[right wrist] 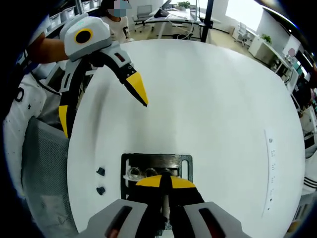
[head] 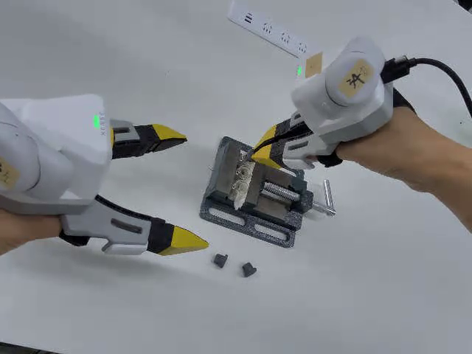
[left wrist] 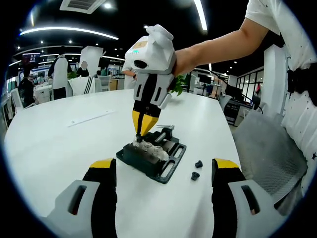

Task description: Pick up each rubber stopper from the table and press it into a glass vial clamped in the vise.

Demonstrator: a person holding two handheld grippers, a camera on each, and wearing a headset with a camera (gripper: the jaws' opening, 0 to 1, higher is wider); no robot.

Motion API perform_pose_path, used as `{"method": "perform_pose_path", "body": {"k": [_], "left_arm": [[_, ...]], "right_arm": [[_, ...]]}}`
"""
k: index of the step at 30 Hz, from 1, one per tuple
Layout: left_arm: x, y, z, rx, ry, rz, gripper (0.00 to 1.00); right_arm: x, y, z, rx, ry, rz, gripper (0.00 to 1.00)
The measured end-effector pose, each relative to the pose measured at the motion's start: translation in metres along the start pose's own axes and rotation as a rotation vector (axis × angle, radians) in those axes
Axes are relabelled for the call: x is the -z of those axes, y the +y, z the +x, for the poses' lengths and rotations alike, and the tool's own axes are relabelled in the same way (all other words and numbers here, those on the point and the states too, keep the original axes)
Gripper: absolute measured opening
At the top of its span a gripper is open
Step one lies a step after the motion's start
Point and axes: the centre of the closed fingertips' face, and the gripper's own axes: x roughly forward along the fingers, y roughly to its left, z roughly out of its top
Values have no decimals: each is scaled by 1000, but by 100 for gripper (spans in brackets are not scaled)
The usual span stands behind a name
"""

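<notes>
Left tongs (head: 179,186): spread wide and holding nothing. They are held above the tabletop (head: 383,295), to the left of the vise (head: 251,221) in the head view and apart from it.

Right tongs (head: 257,153): pressed together, tips pointing down over the vise's clamping gap, at the row of vials (head: 241,183). Whether a stopper sits between the tips cannot be told. In the right gripper view, two vial mouths beside the tips stand open, with no stopper in them.

Vise: flat on the tabletop, with its screw handle on the right hand's side.

Stoppers (head: 220,259): two lie loose on the tabletop near the vise's near edge. They are close to each other but not touching, and clear of both tongs. The nearer tip of the left tongs hangs close to them.

A power strip (head: 265,28) lies at the far side of the tabletop, well apart from the vise.
</notes>
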Motion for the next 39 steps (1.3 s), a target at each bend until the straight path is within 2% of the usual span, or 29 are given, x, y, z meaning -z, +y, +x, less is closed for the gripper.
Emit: {"method": "perform_pose_path", "body": {"k": [6, 17, 32, 39], "left_arm": [[1, 1, 0, -2, -3, -1, 78], [0, 3, 1, -5, -12, -2, 77], [-3, 5, 2, -10, -17, 0, 77], [-4, 5, 4, -7, -20, 4, 77]], "right_arm": [[1, 0, 1, 10, 16, -27, 0], [1, -2, 2, -4, 59, -57, 0], [1, -3, 3, -17, 104, -71, 0], [1, -3, 4, -25, 108, -66, 0]]}}
